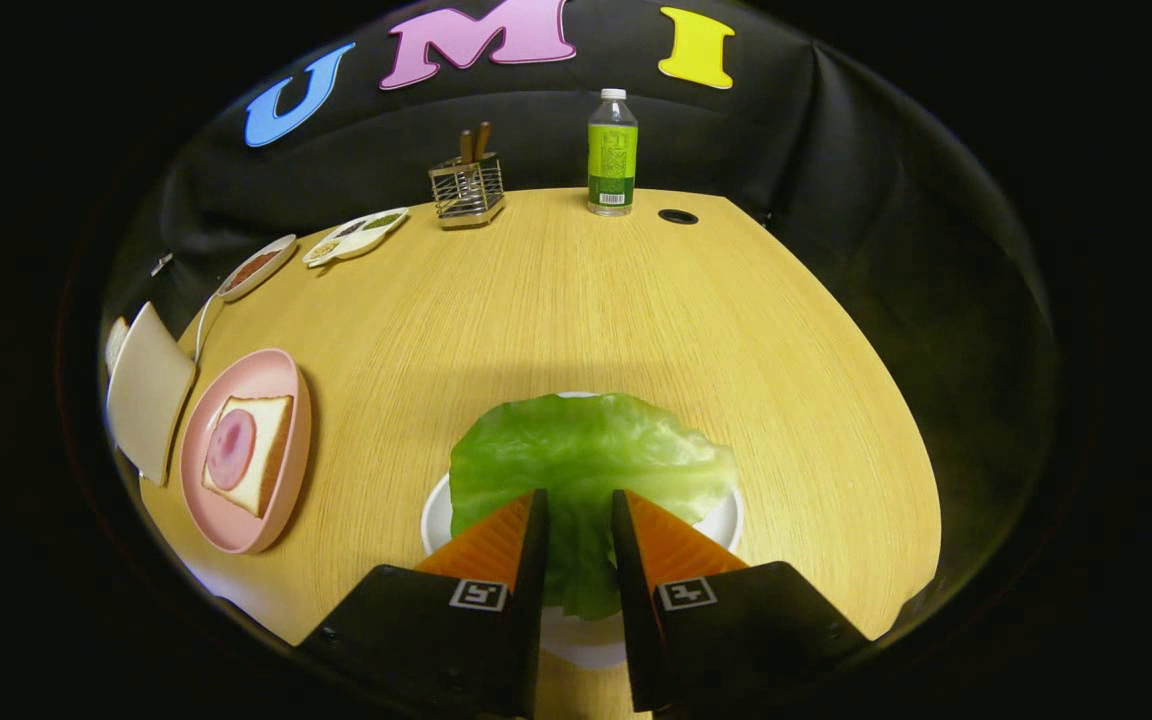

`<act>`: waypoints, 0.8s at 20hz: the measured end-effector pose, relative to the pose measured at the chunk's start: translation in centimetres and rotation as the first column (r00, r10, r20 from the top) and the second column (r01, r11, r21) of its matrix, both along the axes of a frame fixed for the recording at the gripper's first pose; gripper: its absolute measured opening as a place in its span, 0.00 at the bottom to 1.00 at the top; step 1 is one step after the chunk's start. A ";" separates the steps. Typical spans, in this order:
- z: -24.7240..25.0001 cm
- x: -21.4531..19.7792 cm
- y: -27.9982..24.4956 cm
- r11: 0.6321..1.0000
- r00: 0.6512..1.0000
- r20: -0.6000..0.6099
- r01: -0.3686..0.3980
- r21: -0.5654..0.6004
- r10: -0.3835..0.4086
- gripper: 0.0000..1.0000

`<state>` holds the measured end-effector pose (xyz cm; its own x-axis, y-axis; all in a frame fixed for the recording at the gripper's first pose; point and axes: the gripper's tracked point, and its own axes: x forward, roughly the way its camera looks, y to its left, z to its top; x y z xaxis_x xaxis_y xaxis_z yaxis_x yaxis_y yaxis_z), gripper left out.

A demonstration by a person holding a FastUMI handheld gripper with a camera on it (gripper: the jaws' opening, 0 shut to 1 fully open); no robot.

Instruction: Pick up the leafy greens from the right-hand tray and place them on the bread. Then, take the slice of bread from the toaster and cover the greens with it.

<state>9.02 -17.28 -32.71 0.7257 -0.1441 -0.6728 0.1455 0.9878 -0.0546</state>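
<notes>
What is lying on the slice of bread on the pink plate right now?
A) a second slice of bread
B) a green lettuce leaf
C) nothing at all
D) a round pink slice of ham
D: a round pink slice of ham lies on the slice of bread on the pink plate; the green lettuce leaf is on its white dish, between the open gripper fingers.

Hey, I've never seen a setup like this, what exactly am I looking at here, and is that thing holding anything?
The camera rides on a handheld two-finger gripper and looks forward along its fingers. They straddle a lettuce leaf on a white plate, with a gap between them; whether they press on the leaf is unclear. All of it sits on a wooden table. To the left, a pink plate holds bread topped with a ham slice, next to a toaster. Further back stand small dishes, a wire utensil holder and a green bottle.
</notes>
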 end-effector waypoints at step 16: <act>7.7 -1.3 2.4 0.994 0.996 0.070 -0.065 0.087 0.059 0.07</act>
<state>7.76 -14.87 -25.02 0.7756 -0.0395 -0.6300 0.0844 0.9956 0.0416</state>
